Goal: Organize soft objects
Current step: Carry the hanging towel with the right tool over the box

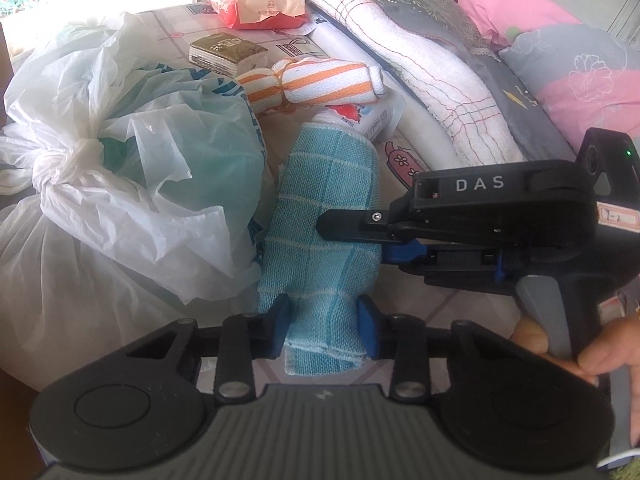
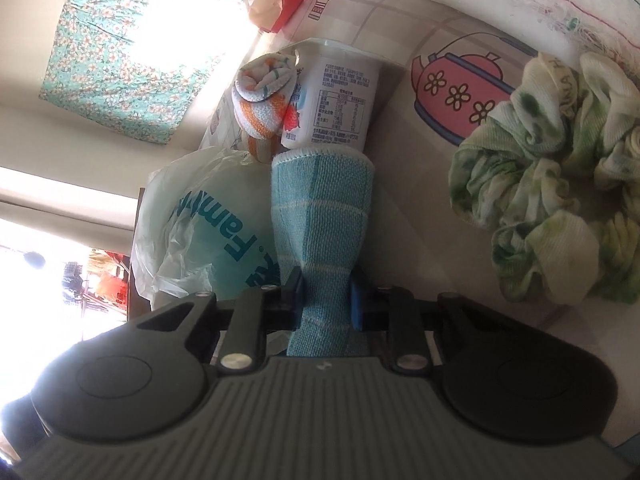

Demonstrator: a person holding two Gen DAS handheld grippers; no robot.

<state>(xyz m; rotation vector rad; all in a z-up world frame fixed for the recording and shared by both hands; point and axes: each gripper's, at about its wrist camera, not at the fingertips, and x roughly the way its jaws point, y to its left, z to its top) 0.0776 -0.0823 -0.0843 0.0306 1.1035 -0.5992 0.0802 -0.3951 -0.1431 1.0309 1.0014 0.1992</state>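
Pinching one rolled blue checked towel (image 1: 320, 216) from two sides: left gripper (image 1: 326, 326) closed on its near end, blue pads (image 1: 370, 330) pressing into the cloth, right gripper (image 1: 352, 236) coming in from the right side and clamped on the middle of the same roll

Seen from the right wrist camera, right gripper (image 2: 326, 300) squeezing the blue checked towel (image 2: 320, 208) so that the cloth narrows between the pads (image 2: 357, 306)

Lying on a patterned tablecloth (image 1: 404, 160) with a pink teapot print (image 2: 460, 84), just beside a white plastic bag (image 1: 132, 184) on its left, touching it along one side

At the far end of the roll, touching or nearly touching, a white yogurt cup (image 2: 340, 100) on its side, and next to that an orange-striped rolled cloth (image 1: 316, 80)

Further back on the table, a brown tissue pack (image 1: 228, 54) and a red and beige packet (image 1: 260, 4)

To the right, apart from the roll, a crumpled green and white cloth (image 2: 560, 200); behind, a white quilted blanket (image 1: 420, 68) and a pink pillow (image 1: 516, 12)

Fingers of a person's hand (image 1: 568, 344) wrapped around the grey handle of the right gripper
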